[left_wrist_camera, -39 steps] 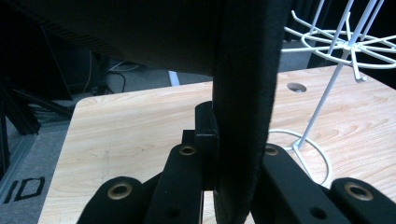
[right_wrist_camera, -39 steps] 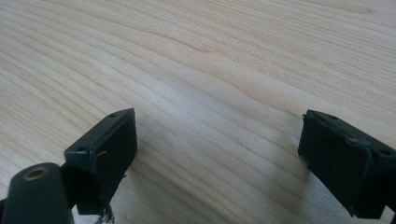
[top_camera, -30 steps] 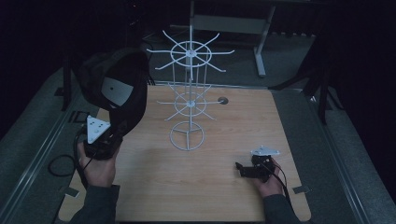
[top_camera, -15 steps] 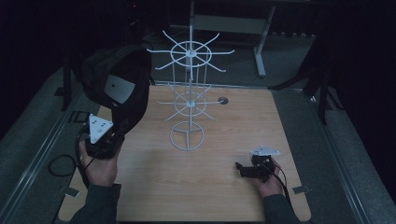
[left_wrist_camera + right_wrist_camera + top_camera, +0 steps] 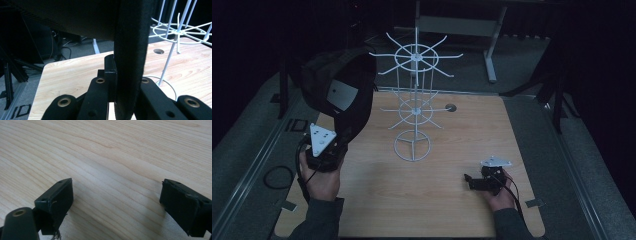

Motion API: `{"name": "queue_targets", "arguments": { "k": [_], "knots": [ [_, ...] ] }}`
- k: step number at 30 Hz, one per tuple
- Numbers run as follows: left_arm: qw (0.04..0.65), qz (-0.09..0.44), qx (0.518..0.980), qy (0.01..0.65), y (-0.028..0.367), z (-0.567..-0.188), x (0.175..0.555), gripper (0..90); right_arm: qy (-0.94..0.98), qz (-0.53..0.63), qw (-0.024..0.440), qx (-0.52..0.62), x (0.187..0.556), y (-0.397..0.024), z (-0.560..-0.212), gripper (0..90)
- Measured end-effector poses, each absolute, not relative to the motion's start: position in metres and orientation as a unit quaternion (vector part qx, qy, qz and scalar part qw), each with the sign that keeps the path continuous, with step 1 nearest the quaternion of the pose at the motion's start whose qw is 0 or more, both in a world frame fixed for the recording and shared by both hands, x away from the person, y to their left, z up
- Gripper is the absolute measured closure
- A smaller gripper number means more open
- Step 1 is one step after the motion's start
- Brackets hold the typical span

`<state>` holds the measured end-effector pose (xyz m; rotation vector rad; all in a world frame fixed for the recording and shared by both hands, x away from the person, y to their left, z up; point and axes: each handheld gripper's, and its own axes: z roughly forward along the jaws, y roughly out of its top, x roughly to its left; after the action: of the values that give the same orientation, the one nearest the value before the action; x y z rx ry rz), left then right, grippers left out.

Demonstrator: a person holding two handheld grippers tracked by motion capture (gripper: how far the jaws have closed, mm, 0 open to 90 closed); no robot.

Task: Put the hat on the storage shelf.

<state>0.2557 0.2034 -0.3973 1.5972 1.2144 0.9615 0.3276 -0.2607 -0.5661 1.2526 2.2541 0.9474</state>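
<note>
The left gripper (image 5: pixel 328 148) pinches a cap (image 5: pixel 343 95) by its brim; it may slip, or snag the rack (image 5: pixel 414 107). The right gripper (image 5: pixel 117 207), fingers released, rests on the tabletop (image 5: pixel 452 210).

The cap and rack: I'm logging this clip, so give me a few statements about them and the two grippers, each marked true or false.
1. The left gripper is shut on the black cap. True.
2. The cap hangs on the white rack. False: it is held up to the rack's left, off the hooks.
3. The right gripper is open, with bare table between its jaws. True.
4. The rack lies on its side. False: it stands upright on its ring base.
5. The right gripper holds a second cap. False: it holds nothing.
</note>
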Motion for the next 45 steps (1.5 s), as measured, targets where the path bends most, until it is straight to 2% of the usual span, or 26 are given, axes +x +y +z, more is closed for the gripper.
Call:
{"name": "queue_targets", "arguments": {
  "k": [12, 45],
  "knots": [
    [0.432, 0.403, 0.645, 0.484, 0.196, -0.397, 0.254, 86.7, 0.805, 0.338, 0.195, 0.447, 0.328, -0.261, -0.566, 11.5],
    [0.436, 0.401, 0.646, 0.482, 0.179, -0.407, 0.262, 86.6, 0.804, 0.338, 0.196, 0.447, 0.328, -0.261, -0.566, 11.5]
  ]
}}
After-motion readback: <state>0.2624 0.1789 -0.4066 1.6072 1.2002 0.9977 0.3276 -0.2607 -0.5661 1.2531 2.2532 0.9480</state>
